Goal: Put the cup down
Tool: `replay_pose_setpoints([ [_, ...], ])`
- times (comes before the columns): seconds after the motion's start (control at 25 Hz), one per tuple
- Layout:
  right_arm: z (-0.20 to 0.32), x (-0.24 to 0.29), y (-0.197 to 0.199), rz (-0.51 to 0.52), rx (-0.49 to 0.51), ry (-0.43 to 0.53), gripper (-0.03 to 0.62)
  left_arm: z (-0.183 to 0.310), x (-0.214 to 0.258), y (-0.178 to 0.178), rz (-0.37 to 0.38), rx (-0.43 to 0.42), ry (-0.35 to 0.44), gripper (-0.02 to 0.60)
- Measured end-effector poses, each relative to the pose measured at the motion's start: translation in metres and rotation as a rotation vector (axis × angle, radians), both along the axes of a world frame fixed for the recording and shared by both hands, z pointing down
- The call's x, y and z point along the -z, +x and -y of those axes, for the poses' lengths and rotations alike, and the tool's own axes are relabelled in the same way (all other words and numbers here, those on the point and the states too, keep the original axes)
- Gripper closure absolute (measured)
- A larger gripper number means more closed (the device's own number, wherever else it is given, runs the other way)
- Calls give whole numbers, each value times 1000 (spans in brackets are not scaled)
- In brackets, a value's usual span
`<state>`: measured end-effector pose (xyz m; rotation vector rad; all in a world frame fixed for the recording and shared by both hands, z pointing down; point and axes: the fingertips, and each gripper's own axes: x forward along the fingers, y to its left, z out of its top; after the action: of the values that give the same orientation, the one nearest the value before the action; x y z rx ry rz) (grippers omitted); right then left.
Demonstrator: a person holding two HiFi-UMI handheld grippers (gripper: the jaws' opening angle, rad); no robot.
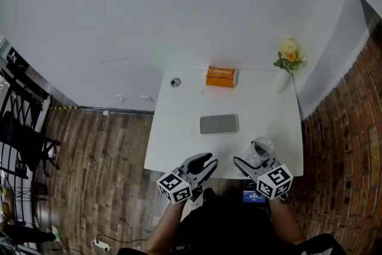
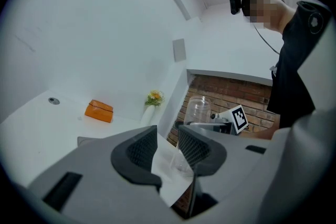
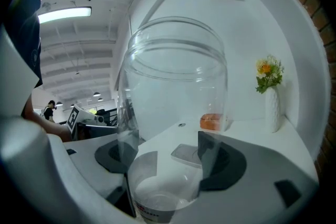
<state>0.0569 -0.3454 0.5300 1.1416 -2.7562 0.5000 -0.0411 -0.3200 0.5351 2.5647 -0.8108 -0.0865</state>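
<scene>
Your right gripper [image 1: 253, 161] sits at the lower right of the head view, over the near right part of the white worktop [image 1: 179, 140]. Its fingers [image 3: 226, 162] stand wide apart and press on either side of the clear cup [image 3: 176, 113], down near its base. The cup is upright, mouth up, and looks empty. In the head view it shows just above the gripper's marker cube. You cannot tell from any view whether its base touches the worktop.

Your left gripper [image 1: 210, 162] is at the lower middle of the head view, at the worktop's near edge, well apart from the cup. Its fingers [image 2: 137, 152] stand slightly apart with only a narrow gap, and nothing is between them.

A flat grey slab [image 1: 219, 124] lies at the middle of the worktop. An orange box [image 1: 221, 77] is at the far edge against the wall. A small round thing [image 1: 175, 82] lies to its left, near the far left corner. A white vase of flowers [image 1: 289, 60] stands at the far right corner.
</scene>
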Motion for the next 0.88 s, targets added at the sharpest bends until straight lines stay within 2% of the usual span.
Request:
replay_pose_setpoints([
  [0.32,5,6,2,22,-42,-5,229,4,2,-2,-2,-32,10,449],
  [0.88,10,2,3,42,-37,-21,229,2,4,-6,2,-16,13,449],
])
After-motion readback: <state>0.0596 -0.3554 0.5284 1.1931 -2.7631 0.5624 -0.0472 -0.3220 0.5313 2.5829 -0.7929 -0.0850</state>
